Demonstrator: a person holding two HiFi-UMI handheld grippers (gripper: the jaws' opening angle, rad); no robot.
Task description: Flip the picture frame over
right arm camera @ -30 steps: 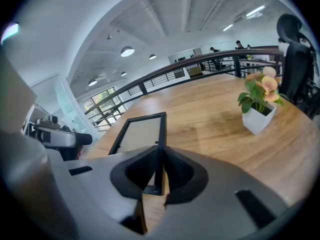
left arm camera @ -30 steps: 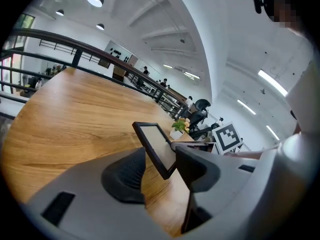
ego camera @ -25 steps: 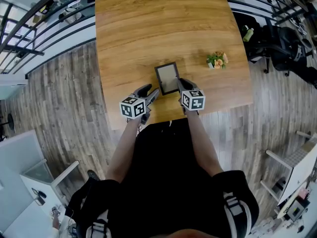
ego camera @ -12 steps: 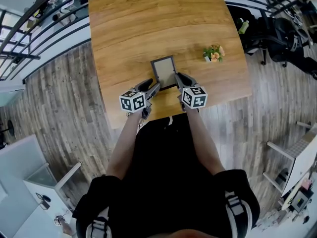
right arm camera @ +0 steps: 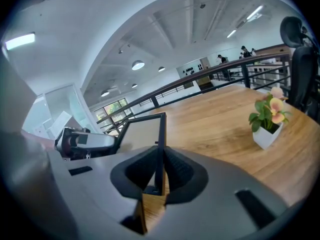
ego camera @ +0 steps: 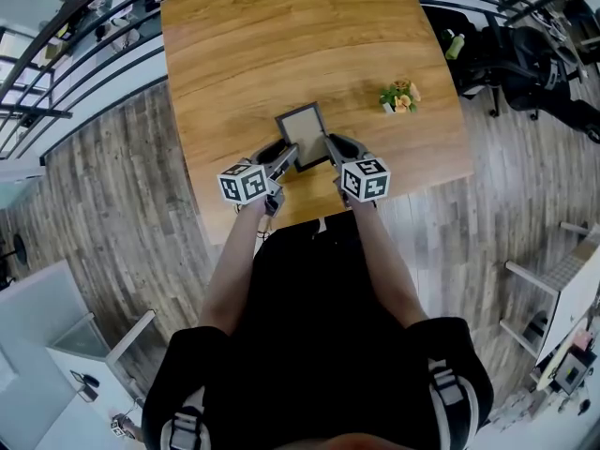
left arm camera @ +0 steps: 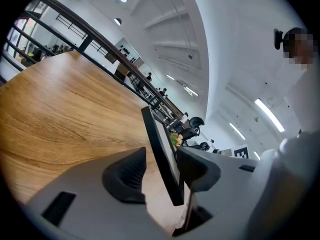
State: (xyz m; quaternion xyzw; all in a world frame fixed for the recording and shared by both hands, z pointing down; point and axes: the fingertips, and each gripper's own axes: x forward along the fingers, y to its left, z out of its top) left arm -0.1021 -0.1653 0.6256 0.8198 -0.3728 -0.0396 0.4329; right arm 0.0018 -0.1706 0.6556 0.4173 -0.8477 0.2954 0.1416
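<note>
The picture frame (ego camera: 302, 134), dark-rimmed with a pale grey panel, is held tilted above the wooden table (ego camera: 234, 45), near its front edge. My right gripper (ego camera: 335, 148) is shut on the frame's right rim. In the right gripper view both pads clamp the thin black edge (right arm camera: 160, 149), and the panel (right arm camera: 142, 131) stretches away to the left. My left gripper (ego camera: 281, 160) is at the frame's near left corner. In the left gripper view the frame (left arm camera: 159, 149) stands edge-on between the jaws, against the right finger (left arm camera: 195, 168), with a gap to the left pad (left arm camera: 131, 171).
A small potted plant (ego camera: 398, 97) with pink and orange flowers stands on the table to the right of the frame, also seen as the plant (right arm camera: 268, 119). Black railings (ego camera: 84, 45) run past the table's left. Black chairs and bags (ego camera: 525, 54) sit on the floor at the right.
The right gripper has lifted the frame off the table and tilted it up. The left gripper has moved right, bringing its jaws around the frame's left corner.
</note>
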